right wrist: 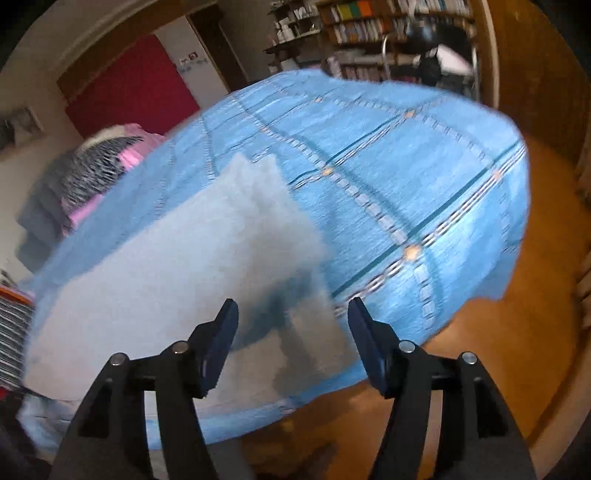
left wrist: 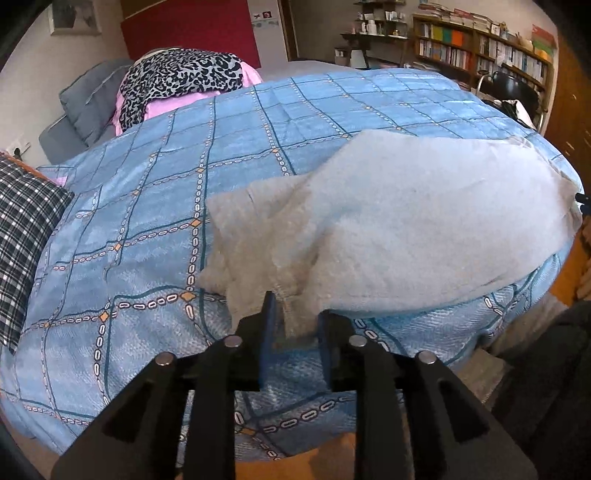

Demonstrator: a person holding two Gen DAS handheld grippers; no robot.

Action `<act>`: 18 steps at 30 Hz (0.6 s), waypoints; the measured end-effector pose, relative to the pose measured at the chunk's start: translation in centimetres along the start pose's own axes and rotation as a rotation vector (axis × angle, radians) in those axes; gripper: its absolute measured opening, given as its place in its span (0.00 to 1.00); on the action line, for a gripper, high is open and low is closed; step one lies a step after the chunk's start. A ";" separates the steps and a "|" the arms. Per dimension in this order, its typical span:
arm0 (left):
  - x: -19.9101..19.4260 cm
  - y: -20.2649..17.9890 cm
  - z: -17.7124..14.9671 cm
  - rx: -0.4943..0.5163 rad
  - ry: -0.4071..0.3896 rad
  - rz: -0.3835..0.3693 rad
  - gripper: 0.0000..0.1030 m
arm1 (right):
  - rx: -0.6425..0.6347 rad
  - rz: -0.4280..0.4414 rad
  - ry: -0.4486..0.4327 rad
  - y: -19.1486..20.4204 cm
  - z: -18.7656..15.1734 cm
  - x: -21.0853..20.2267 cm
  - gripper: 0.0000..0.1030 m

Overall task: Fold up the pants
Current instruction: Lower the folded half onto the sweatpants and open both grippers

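Fingers first: my left gripper has its blue jaws part-closed with a fold of the pale grey fleece pants between them at the near hem, though I can't tell whether the pads are actually pinching it. My right gripper hangs with its jaws spread wide, nothing between them, above the near corner of the pants; that view is blurred. The pants lie folded on the blue checked bedspread, toward its near right side, one end reaching close to the bed's right edge. Off to my left, a black-and-white plaid pillow sits at the bedspread's edge. Orange-brown floor shows beyond the bed's corner. Further back, a leopard-print cloth is draped over something pink at the head of the bed. Behind that, a red panel on the wall, and bookshelves at far right.
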State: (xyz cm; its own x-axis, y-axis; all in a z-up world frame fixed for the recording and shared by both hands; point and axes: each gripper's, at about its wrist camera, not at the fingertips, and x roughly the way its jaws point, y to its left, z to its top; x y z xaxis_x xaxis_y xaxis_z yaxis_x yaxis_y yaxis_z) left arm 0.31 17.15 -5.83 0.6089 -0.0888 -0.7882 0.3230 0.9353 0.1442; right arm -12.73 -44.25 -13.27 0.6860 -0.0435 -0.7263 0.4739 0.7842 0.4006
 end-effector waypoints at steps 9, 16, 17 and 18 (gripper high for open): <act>0.1 -0.1 0.4 0.017 -0.021 0.033 0.31 | 0.248 0.155 0.021 -1.9 1.4 4.2 0.59; 1.1 -0.3 0.9 0.024 -0.013 0.064 0.31 | 0.167 0.063 -0.019 0.0 2.8 3.5 0.14; 1.1 -0.3 0.9 0.022 -0.014 0.067 0.31 | 0.137 0.047 -0.034 0.5 3.0 2.8 0.14; 1.1 -0.3 1.0 0.022 -0.016 0.068 0.31 | 0.095 0.031 -0.060 1.6 3.4 1.9 0.14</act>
State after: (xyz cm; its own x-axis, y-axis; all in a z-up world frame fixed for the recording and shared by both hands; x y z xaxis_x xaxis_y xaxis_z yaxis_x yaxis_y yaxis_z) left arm 1.62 16.42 -6.17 0.6418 -0.0306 -0.7663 0.2959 0.9317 0.2106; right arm -8.77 -45.22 -12.10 0.7316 -0.0592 -0.6791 0.5001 0.7236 0.4757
